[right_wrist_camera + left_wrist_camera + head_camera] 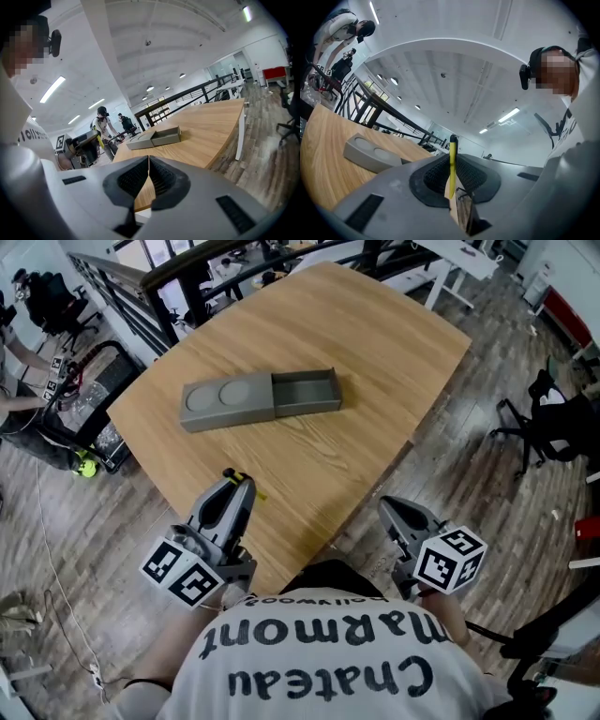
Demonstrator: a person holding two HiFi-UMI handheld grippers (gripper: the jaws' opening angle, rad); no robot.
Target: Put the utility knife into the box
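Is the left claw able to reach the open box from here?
Probably yes: only bare table lies between the left claw, gripping the utility knife, and the open box.

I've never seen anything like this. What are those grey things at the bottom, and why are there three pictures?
There is no robot here: a person holds a two-jaw gripper in each hand. One picture comes from a camera on the person's head, looking down. The other two come from cameras riding on the grippers. On the wooden table lies a grey box with its drawer slid open. The left gripper is clamped on a thin yellow utility knife. The right gripper is shut with nothing in it.
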